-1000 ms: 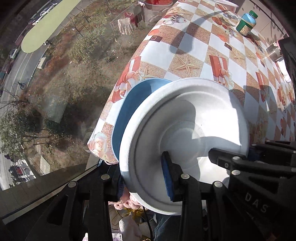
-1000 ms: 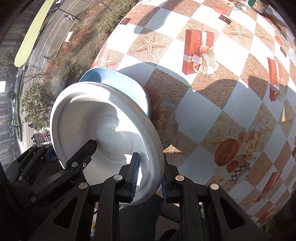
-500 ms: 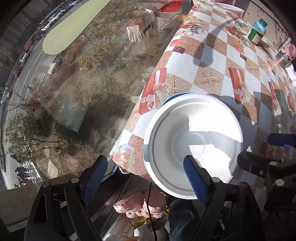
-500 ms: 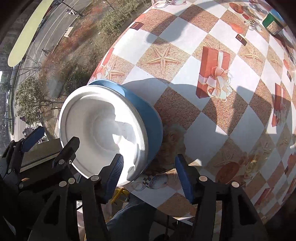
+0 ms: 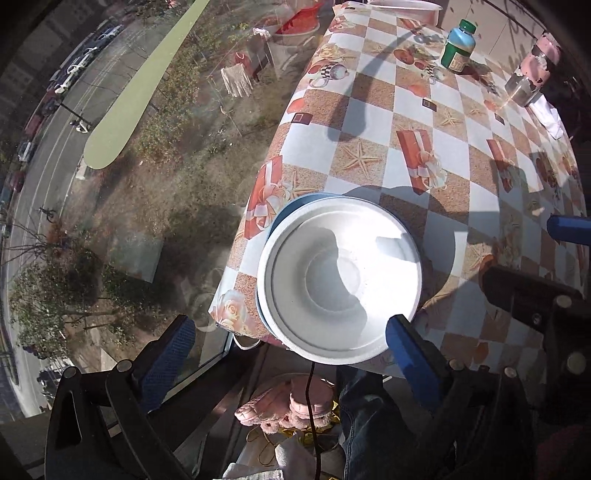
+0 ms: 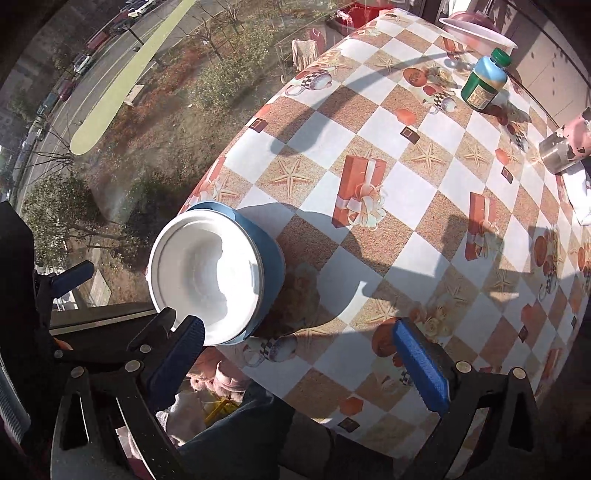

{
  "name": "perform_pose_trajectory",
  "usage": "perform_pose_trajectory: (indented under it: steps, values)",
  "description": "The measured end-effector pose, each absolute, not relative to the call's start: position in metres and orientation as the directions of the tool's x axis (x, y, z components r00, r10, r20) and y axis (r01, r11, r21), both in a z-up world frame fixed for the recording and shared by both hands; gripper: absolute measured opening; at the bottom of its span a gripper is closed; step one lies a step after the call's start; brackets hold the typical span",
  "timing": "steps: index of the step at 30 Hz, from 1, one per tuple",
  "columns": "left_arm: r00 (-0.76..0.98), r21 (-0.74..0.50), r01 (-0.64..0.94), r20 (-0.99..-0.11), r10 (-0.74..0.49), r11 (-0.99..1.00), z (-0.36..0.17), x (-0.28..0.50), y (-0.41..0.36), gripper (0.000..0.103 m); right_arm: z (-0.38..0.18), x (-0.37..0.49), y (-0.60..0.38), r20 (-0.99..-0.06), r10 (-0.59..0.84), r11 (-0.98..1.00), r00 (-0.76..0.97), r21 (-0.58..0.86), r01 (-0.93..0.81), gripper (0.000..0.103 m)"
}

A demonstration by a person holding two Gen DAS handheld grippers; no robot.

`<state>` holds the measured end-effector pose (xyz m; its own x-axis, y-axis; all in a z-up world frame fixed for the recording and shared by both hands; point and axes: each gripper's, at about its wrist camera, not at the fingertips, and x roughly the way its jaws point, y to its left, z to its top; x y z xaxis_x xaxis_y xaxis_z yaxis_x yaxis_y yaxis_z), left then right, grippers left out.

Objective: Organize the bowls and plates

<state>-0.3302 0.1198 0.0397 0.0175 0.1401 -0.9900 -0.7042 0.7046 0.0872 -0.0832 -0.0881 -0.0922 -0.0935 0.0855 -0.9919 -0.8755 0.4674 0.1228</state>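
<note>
A white dish [image 5: 340, 280] [image 6: 207, 273] rests nested on a blue bowl [image 5: 291, 206] [image 6: 271, 251] at the near left corner of the checked table [image 5: 406, 110] [image 6: 406, 184]. My left gripper [image 5: 288, 332] hovers above the dish. Its jaws are opening wide, one blue pad off each side, and neither touches the rim. My right gripper [image 6: 297, 328] hangs above and to the right of the stack. Its jaws are opening too, with only tablecloth between them. Nothing is held.
A green-capped bottle [image 5: 458, 46] [image 6: 484, 83], a metal and pink cup [image 5: 528, 77] [image 6: 565, 147] and a white basin [image 6: 476, 29] stand at the far end. A window pane runs along the table's left edge. A person's leg [image 6: 240, 435] and a pink toy [image 5: 291, 402] lie below.
Both grippers were shut on the white dish's rim. They have let go, spread wide and risen, and the dish now lies on the blue bowl.
</note>
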Motion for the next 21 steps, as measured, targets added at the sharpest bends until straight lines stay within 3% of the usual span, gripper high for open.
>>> perform_pose_trajectory:
  steps: [21]
  values:
    - [-0.006,0.117,-0.685,-0.988,0.155,0.719,0.045,-0.316,0.119,0.103,-0.089,-0.075,-0.084,-0.990,0.064,0.464,-0.123,0.138,-0.875,0.102]
